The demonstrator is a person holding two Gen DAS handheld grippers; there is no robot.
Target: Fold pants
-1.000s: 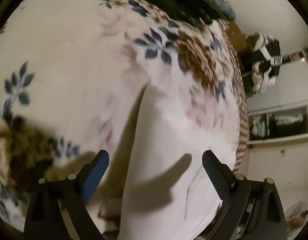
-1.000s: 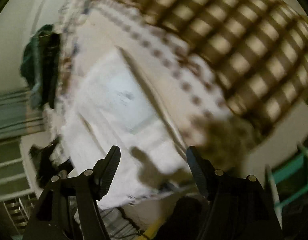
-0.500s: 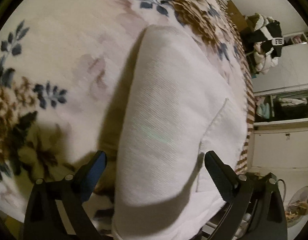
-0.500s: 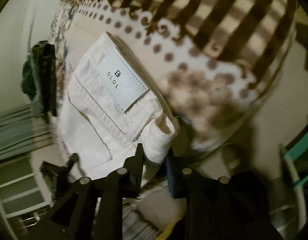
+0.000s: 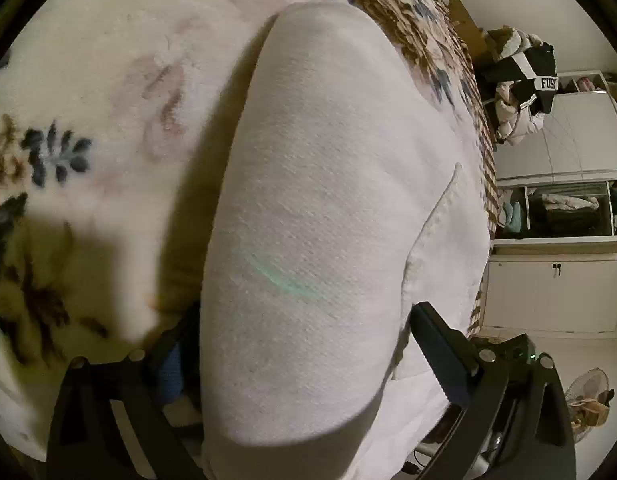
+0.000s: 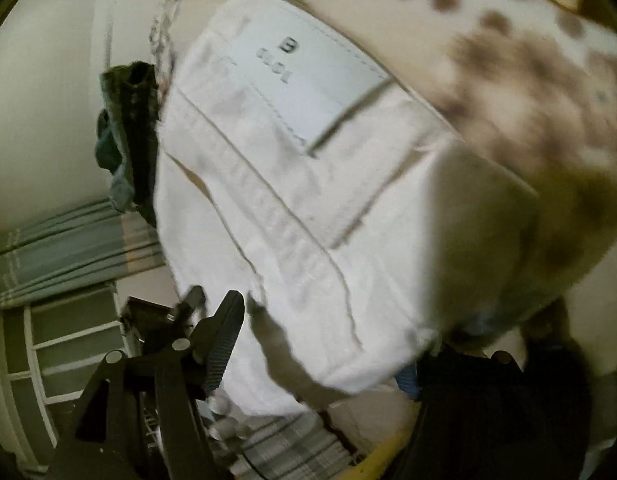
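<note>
White pants point(image 5: 332, 208) lie folded on a floral blanket point(image 5: 108, 100). In the left wrist view the thick folded bundle fills the gap between the fingers of my left gripper point(image 5: 304, 344), which is open wide around it. In the right wrist view the waistband end of the pants point(image 6: 308, 208) with a white brand patch point(image 6: 316, 76) lies between the fingers of my right gripper point(image 6: 320, 344), which stands open; its right finger is mostly hidden in shadow under the cloth.
A dark green garment point(image 6: 124, 140) lies at the blanket's far end. The bed edge with a brown checked border point(image 5: 484, 152) runs along the right. White cabinets point(image 5: 556, 292), a clothes pile point(image 5: 520, 88) and a fan point(image 5: 588, 396) stand beyond. Curtains point(image 6: 68, 248) hang on the left.
Both grippers moved closer to the pants. The right gripper, shut on the waistband corner half a second ago, now stands open. The left gripper slid around the folded bundle.
</note>
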